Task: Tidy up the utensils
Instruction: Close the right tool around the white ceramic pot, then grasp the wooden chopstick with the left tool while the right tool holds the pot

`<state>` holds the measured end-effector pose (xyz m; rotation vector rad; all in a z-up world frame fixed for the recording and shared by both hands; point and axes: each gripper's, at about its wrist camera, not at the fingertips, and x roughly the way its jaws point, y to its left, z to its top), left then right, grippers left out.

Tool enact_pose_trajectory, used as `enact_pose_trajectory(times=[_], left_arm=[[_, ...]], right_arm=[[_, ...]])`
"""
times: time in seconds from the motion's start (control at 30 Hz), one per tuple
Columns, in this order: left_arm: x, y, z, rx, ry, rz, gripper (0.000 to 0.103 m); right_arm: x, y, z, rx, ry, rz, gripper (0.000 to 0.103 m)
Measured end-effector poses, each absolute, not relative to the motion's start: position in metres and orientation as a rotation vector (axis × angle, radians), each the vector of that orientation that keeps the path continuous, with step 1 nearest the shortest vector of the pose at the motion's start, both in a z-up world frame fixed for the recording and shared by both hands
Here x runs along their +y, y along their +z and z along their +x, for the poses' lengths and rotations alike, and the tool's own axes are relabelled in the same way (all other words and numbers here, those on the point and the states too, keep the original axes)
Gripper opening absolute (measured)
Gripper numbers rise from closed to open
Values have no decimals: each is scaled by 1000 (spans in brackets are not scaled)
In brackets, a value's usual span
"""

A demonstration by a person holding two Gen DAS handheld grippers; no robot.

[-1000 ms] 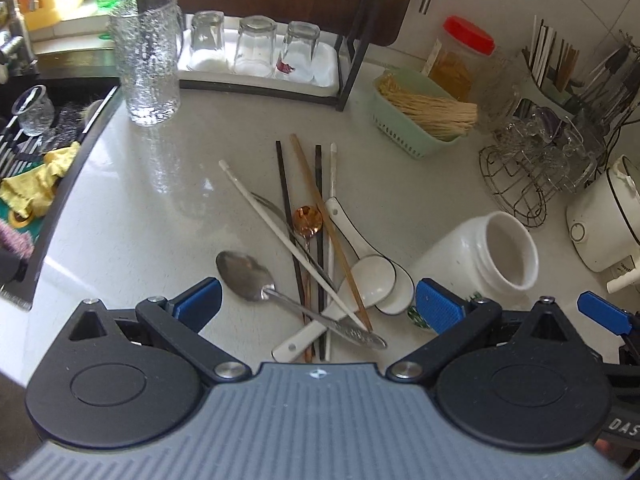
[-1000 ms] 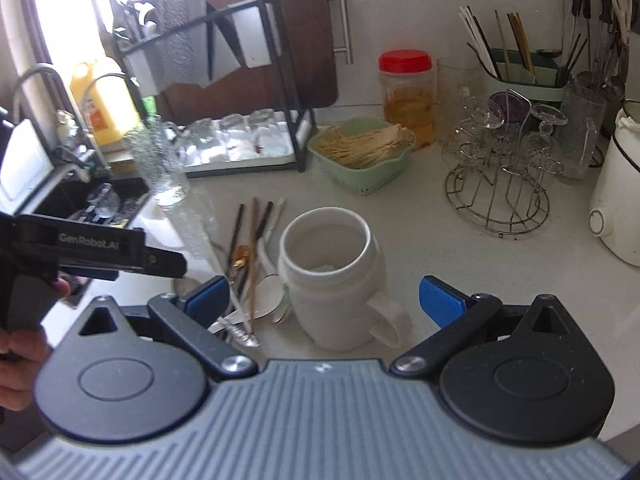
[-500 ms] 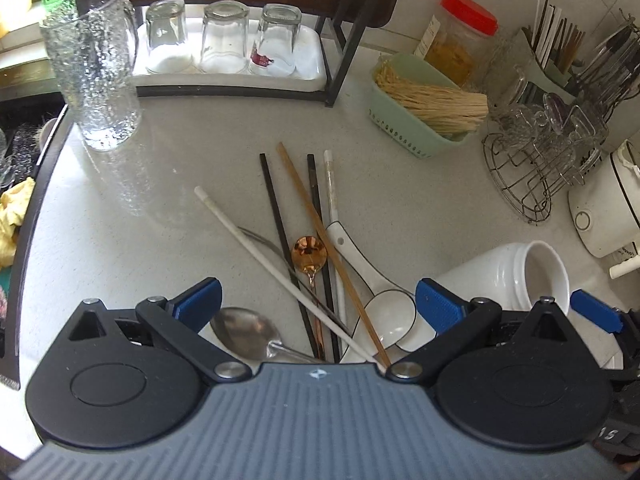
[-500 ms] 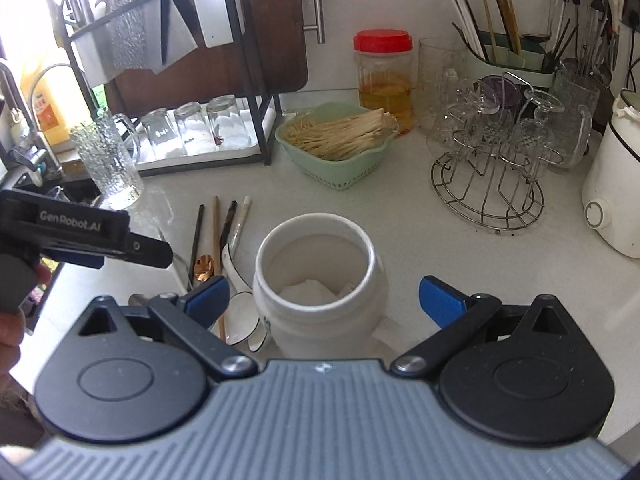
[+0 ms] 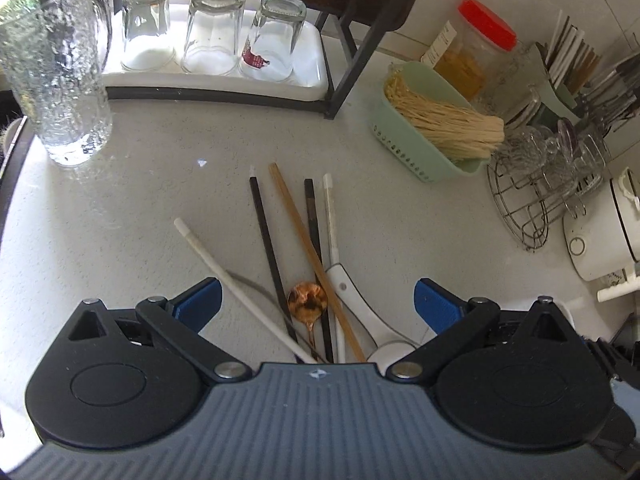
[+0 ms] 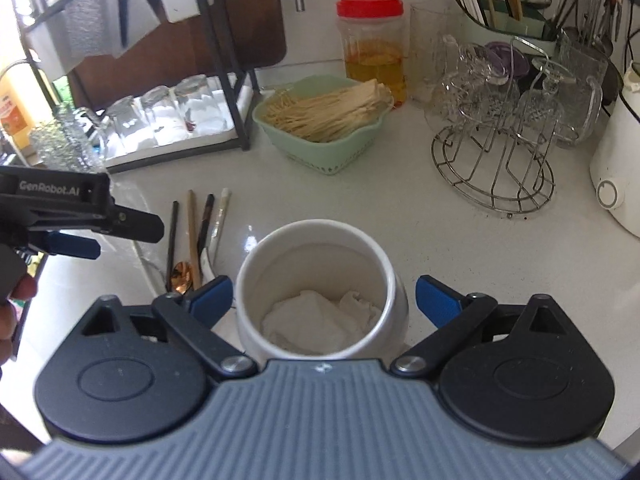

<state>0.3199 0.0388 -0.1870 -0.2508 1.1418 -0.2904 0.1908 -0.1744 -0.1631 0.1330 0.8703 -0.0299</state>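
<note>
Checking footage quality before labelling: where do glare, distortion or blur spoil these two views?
Left wrist view: fisheye bends the countertop edges; a small glint beyond the chopsticks; utensils sharp. Right wrist view: window light washes out the upper left behind the rack; sheen on the counter beside the white jar; the hand at the left edge is blurred.

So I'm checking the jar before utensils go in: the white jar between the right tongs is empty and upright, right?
Not empty. The right wrist view shows crumpled white paper at the bottom of the jar. It does stand upright between the right tongs, which are closing.
</note>
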Motion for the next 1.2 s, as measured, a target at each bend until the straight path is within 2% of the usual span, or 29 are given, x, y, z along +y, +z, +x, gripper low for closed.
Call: enact_pose_trajectory(times=[0.1,0.17,0.3,0.47,0.87,0.97,1.2], left_arm=[[37,-190,329,1143,-304,-254,100],[35,-193,336,1152,-304,-257,93],[30,-202,349,1173,-306,-279,85],[22,-214,370,1213,-293,-290,64],[9,-221,400,1215,-236,-202,27],[11,-221,400,1209,-207,-191,22],[18,-228,400,1224,-190,-197,22]], right_arm=[[-172,-166,194,886,-25,128,90],[-171,-166,196,893,-24,117,91],[-171,-166,197,903,-15,115,91],[-172,-166,198,917,-8,110,90],[-174,-165,197,939,-24,120,90],[-173,-165,197,939,-29,123,90],[-173,-165,196,941,-41,131,90]])
